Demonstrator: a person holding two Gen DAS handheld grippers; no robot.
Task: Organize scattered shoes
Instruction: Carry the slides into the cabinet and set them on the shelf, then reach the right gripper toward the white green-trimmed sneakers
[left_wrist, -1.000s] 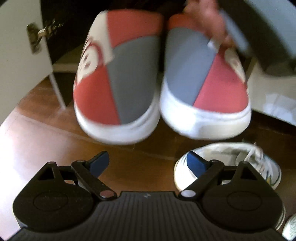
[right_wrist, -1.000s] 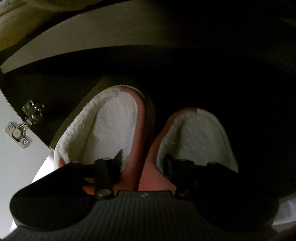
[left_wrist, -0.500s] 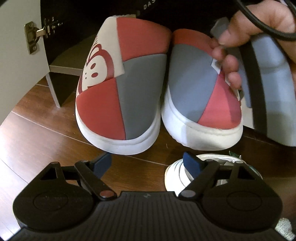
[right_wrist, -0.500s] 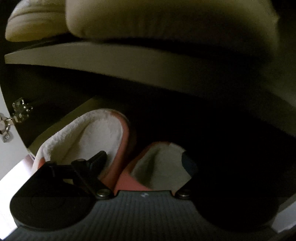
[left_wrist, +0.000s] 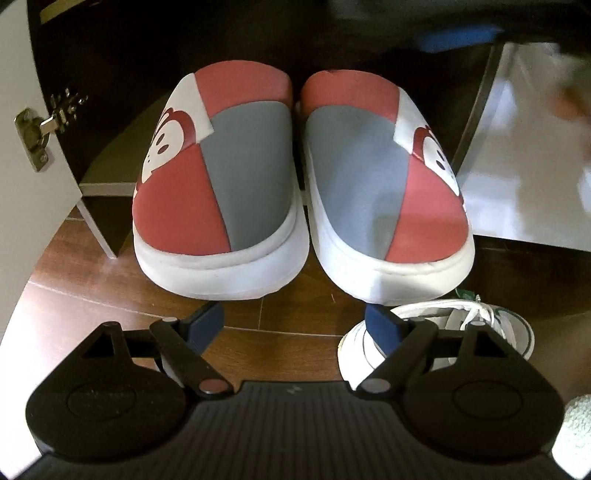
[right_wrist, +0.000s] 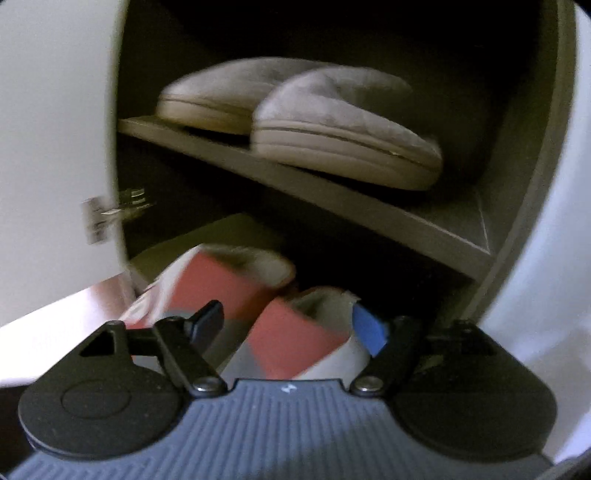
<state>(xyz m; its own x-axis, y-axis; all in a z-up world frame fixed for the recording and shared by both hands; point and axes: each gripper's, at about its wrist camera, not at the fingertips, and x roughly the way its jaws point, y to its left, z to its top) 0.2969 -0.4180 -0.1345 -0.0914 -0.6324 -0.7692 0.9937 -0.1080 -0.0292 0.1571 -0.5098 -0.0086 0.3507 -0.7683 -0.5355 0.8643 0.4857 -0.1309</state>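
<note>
A pair of red, grey and white slippers, the left one (left_wrist: 218, 192) and the right one (left_wrist: 384, 199), lies side by side on the bottom shelf of the open shoe cabinet, toes sticking out over its edge. My left gripper (left_wrist: 295, 325) is open and empty just in front of the toes. The slippers also show in the right wrist view (right_wrist: 258, 314), blurred. My right gripper (right_wrist: 288, 325) is open and empty, above and behind them. A white sneaker (left_wrist: 450, 332) lies on the wooden floor under my left gripper's right finger.
A pair of beige plush slippers (right_wrist: 332, 133) sits on the upper shelf (right_wrist: 369, 214). The white cabinet door (left_wrist: 22, 110) stands open at the left with its hinge (left_wrist: 37, 136) showing. A white panel (left_wrist: 524, 147) stands at the right.
The right gripper has let go of the red and grey slippers and pulled back out of the cabinet. The slippers have come to rest on the bottom shelf. The hand has left the left wrist view.
</note>
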